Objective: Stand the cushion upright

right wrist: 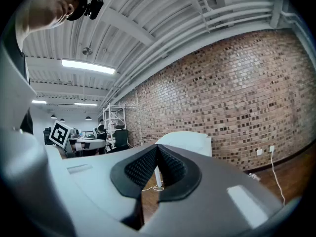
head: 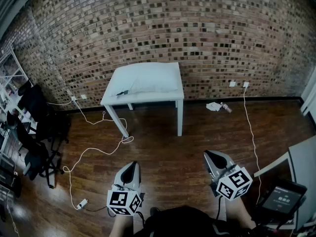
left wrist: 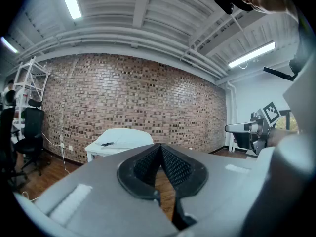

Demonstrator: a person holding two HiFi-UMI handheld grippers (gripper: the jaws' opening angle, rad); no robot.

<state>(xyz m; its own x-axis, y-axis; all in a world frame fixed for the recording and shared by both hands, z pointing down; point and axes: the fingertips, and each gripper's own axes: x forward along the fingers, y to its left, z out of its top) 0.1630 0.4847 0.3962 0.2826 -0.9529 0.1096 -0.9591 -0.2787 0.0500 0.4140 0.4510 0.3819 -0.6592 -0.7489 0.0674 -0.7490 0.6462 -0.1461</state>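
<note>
Cushion (head: 148, 78) flat on table (head: 148, 98), left gripper (head: 131, 165) and right gripper (head: 208, 155) fingers pressed together, empty

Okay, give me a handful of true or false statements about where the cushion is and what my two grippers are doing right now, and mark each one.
1. The cushion lies flat on the white table. True.
2. The left gripper grips the cushion. False: its jaws are shut on nothing, and it is well short of the table.
3. The right gripper has its jaws together and holds nothing. True.
4. The table stands in the middle of the room. False: it stands against the brick wall.
5. Dark office chairs stand on the left side. True.
</note>
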